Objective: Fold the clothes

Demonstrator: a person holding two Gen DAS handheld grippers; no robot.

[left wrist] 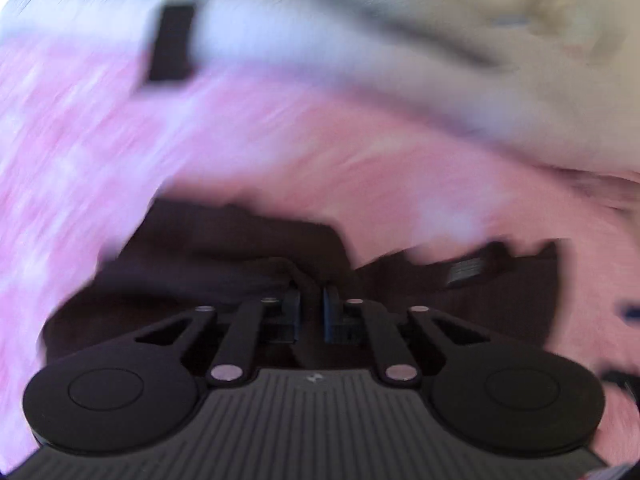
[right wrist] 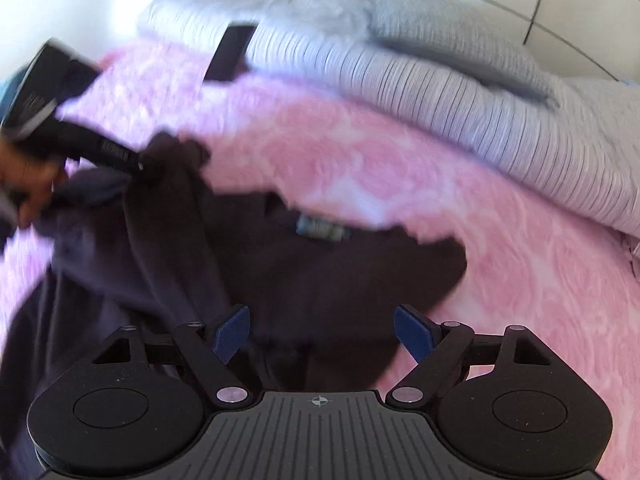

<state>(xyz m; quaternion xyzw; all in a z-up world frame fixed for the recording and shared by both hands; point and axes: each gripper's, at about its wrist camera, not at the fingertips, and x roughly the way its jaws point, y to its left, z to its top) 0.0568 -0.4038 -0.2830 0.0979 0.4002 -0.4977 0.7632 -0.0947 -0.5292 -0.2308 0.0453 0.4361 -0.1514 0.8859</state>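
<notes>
The left gripper has its jaws drawn together on a bunched fold of the dark garment; in the right wrist view the same left gripper appears at the left edge, gripped by a hand, with cloth gathered at its tip and lifted clear of the bed. The right gripper has its jaws wide apart, blue pads facing inward, and nothing is clamped between them; dark fabric lies below the gap. The dark garment rests on the pink blanket that covers the bed. Its neckline faces away from the right gripper, marked by a small label at the collar, so its long axis runs from the near edge of the view toward the pillows. One side of the garment lies flat at the right, ending in a short sleeve; the opposite side is pulled up and across toward the left gripper, forming a raised ridge. Beyond the garment, a striped grey pillow lies along the far side of the blanket. A flat black rectangular object rests at the boundary between pillow and blanket; its identity cannot be determined. The left wrist view is heavily blurred.
</notes>
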